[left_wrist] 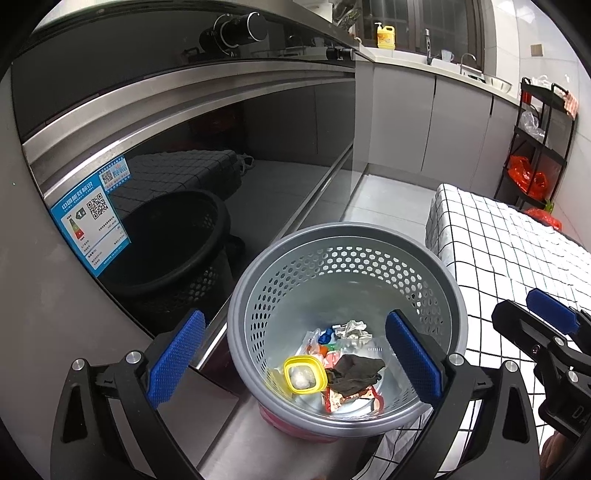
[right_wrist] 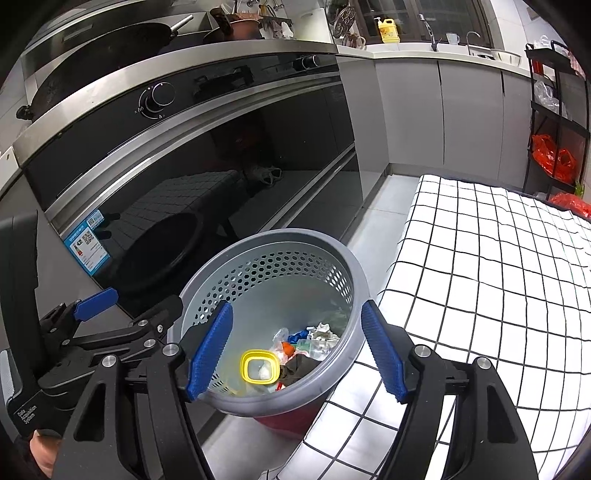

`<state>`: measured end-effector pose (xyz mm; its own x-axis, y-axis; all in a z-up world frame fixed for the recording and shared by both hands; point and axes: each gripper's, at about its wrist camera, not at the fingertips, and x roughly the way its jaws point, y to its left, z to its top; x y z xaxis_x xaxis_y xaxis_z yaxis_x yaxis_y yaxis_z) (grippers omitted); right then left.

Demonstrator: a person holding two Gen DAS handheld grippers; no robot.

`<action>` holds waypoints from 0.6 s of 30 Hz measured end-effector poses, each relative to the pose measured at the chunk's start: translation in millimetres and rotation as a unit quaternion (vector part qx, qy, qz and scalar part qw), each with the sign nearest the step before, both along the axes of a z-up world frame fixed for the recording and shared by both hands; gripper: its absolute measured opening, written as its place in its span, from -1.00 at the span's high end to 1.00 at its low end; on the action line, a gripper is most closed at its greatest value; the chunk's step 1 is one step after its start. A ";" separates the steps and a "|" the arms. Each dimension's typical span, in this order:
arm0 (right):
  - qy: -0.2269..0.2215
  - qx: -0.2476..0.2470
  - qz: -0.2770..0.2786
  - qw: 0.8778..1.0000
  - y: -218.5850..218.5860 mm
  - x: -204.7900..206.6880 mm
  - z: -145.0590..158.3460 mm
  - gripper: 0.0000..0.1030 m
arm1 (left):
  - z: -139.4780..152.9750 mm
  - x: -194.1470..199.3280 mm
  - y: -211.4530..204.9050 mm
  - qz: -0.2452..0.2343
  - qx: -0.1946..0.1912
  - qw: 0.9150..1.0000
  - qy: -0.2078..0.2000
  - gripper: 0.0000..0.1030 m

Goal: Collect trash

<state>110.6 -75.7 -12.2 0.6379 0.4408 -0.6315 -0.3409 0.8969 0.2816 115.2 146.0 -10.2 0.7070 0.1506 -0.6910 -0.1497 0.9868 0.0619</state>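
Below and ahead of both spread, empty grippers, left gripper [left_wrist: 295, 363] and right gripper [right_wrist: 295, 349], the waste basket [left_wrist: 453, 295] holds dropped trash [left_wrist: 332, 365], suggesting collection is finished.

This was a home kitchen: a built-in stove [right_wrist: 184, 122] with round control knobs [right_wrist: 159, 96] ran under a steel counter carrying a wok [right_wrist: 99, 51], grey cabinets [right_wrist: 410, 110] stood below a sink tap [right_wrist: 428, 29] and a yellow detergent bottle [right_wrist: 388, 31], and a black shelf rack [right_wrist: 557, 122] held red plastic bags [right_wrist: 552, 157]
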 end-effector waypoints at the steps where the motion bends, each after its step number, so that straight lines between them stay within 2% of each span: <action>1: 0.000 0.000 0.000 1.000 -0.3 -0.3 0.1 -0.34 | -0.1 -0.1 -0.3 0.000 0.001 1.000 0.000 -0.87; 18: -0.002 -0.001 0.001 1.000 1.2 -0.7 0.6 -0.34 | 0.0 -1.5 -0.3 0.011 0.004 1.000 -0.003 -0.87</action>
